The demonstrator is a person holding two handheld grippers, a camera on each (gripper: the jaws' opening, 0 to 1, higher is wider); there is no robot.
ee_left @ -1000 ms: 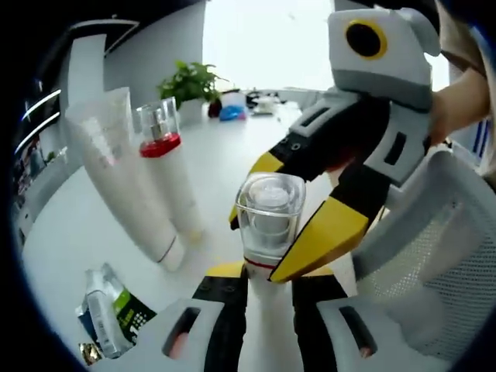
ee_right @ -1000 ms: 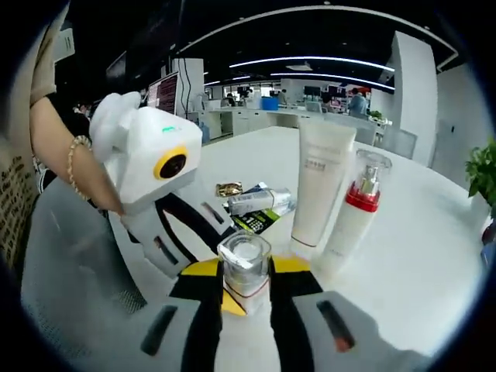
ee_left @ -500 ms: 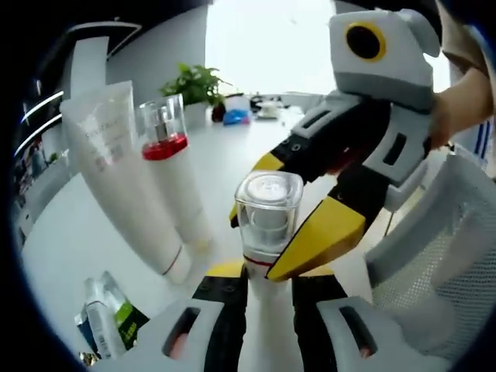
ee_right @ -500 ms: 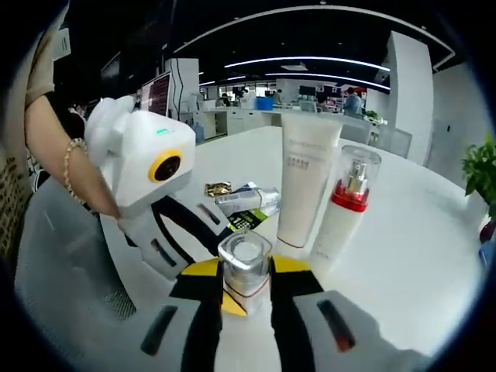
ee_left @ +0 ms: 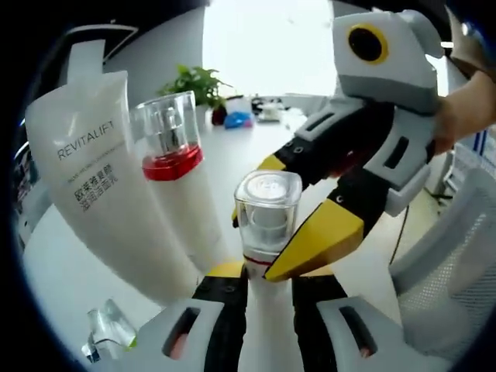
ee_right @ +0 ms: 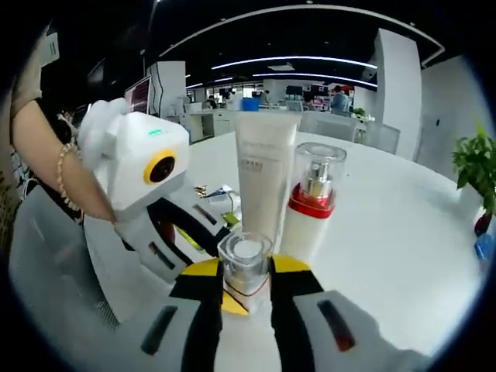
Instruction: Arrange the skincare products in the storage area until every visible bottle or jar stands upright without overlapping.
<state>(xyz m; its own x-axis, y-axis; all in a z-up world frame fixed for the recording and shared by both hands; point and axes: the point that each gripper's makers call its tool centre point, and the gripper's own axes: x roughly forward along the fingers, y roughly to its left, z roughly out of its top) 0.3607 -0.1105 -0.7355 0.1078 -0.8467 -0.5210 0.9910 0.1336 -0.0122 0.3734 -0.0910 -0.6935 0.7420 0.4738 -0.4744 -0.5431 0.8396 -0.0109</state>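
A white bottle with a clear square cap [ee_left: 267,211] [ee_right: 245,260] is held by both grippers. My left gripper [ee_left: 267,285] is shut on its white body. My right gripper [ee_right: 245,285] is shut on the cap, and it reaches into the left gripper view [ee_left: 257,246] from the right. The left gripper [ee_right: 203,242] enters the right gripper view from the left. Just beyond the held bottle stand a white REVITALIFT tube [ee_left: 105,205] [ee_right: 262,182] and a white pump bottle with a red collar [ee_left: 174,182] [ee_right: 310,203], both upright and side by side.
The white table [ee_right: 387,248] stretches behind. Small sachets and a little tube lie flat on it [ee_right: 219,203] [ee_left: 108,341]. A mesh office chair [ee_left: 449,263] is at the table edge. A potted plant [ee_left: 198,81] stands far back. A person's arm with a bracelet [ee_right: 62,167] holds the left gripper.
Both views have closed in on the tube and the pump bottle, which now look much larger and nearer. Both grippers keep their hold on the capped bottle.
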